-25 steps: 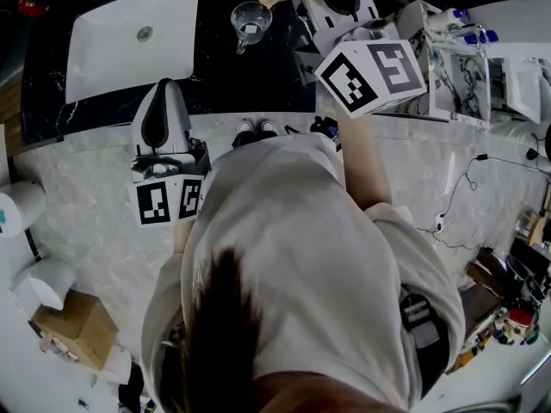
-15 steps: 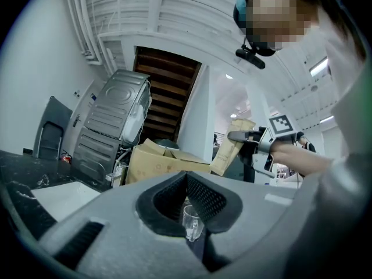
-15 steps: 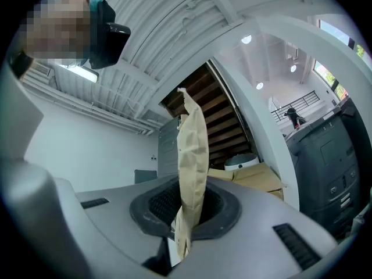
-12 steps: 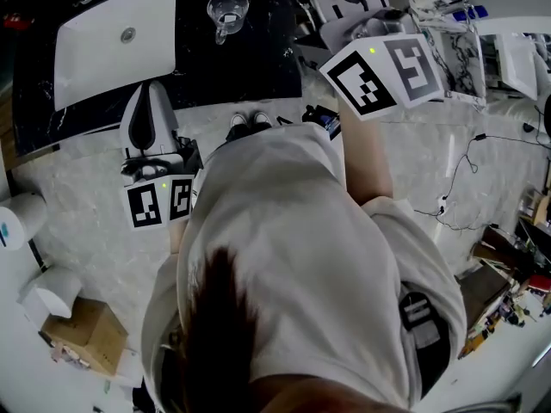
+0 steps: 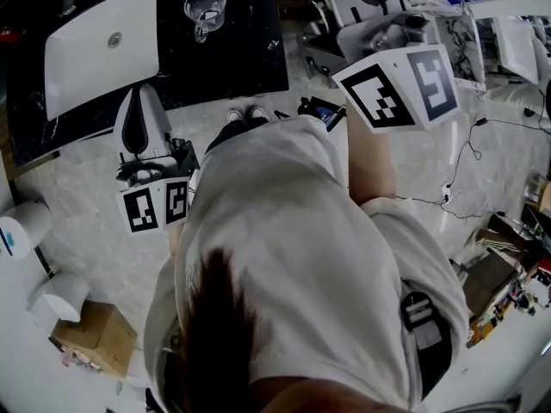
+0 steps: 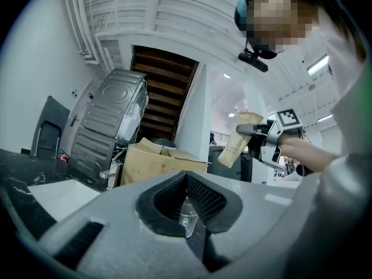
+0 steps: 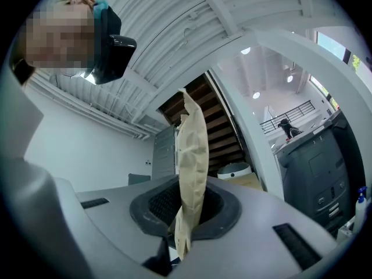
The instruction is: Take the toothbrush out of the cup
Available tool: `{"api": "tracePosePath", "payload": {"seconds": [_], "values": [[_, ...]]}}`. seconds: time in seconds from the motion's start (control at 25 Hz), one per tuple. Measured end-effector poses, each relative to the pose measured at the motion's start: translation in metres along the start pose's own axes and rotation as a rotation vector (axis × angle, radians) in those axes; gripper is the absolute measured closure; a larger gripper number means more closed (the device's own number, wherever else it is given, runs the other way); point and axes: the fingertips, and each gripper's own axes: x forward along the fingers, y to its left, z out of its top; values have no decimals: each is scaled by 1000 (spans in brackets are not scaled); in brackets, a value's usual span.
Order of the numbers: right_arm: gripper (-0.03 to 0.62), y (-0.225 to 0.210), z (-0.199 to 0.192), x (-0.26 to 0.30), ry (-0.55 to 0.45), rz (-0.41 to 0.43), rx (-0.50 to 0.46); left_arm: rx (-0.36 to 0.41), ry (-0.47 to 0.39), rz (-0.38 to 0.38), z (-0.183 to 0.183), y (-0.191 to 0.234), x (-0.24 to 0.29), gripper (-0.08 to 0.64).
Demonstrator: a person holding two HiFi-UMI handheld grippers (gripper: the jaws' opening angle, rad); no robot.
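One paper-wrapped toothbrush (image 7: 190, 156), out of glass cup (image 5: 205, 7) and well apart from it: pinched in right gripper (image 7: 185, 217), long axis near upright, longer end pointing up. Left gripper (image 6: 187, 179): jaws together, empty.

The right claw (image 7: 185, 214), clamped on a tan paper packet (image 7: 192, 156), has swung off toward 3 o'clock, so its marker cube (image 5: 405, 84) now sits much farther from the cup (image 5: 205, 7) than a second ago and looks larger. The cup and the white basin (image 5: 95, 54) have slid toward 9 o'clock in the head view (the whole black tabletop (image 5: 250, 58) shifts with them).
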Motion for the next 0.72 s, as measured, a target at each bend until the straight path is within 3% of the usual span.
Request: {"api": "tracePosePath", "payload": {"seconds": [0.72], "values": [[558,-59,26,-63,-89,-126,34,38,30,-14,-7,-22,21,546]]}}
